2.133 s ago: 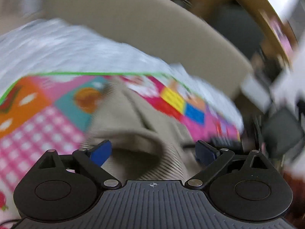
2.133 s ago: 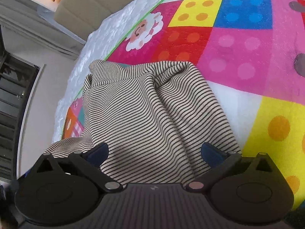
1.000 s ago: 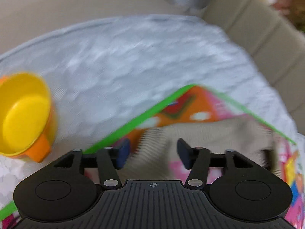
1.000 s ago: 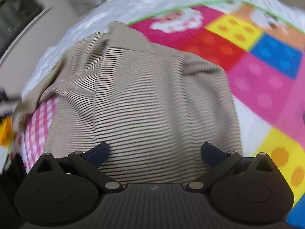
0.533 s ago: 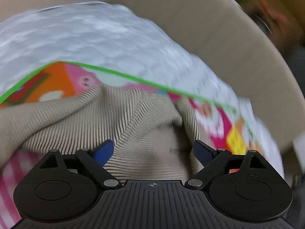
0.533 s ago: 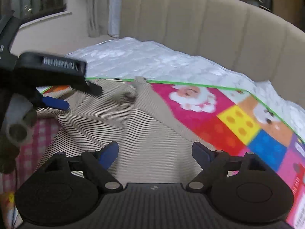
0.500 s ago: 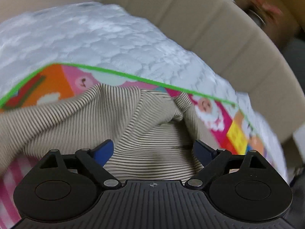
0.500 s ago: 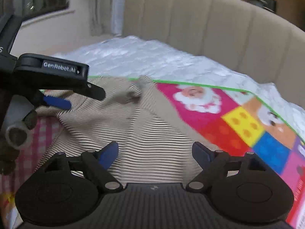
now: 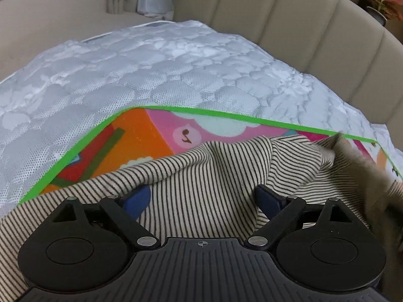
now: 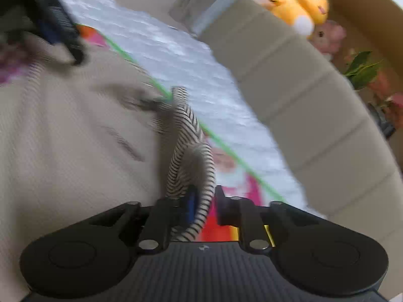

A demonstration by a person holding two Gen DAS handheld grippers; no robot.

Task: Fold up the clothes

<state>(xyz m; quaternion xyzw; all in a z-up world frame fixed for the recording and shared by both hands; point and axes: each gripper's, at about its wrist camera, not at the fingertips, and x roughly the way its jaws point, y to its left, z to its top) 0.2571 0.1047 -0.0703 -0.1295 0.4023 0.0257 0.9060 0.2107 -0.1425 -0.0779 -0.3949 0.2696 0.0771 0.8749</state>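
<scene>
Lying open ahead of the left tongs (image 9: 201, 198): a broad stretch of white quilted mattress (image 9: 141, 75), bare beyond the green-edged play mat (image 9: 141, 136), with nothing rising from it. Closing that room off at the far side and to the right: the padded beige headboard (image 9: 289, 25), curving around the bed. Bunching up under and between the spread left fingers: the striped garment (image 9: 201, 176), rumpled in folds. Crowding the right tongs (image 10: 204, 201): a raised fold of the same cloth pinched between them, headboard rising near beyond, plush duck (image 10: 299, 7) sitting on top.
</scene>
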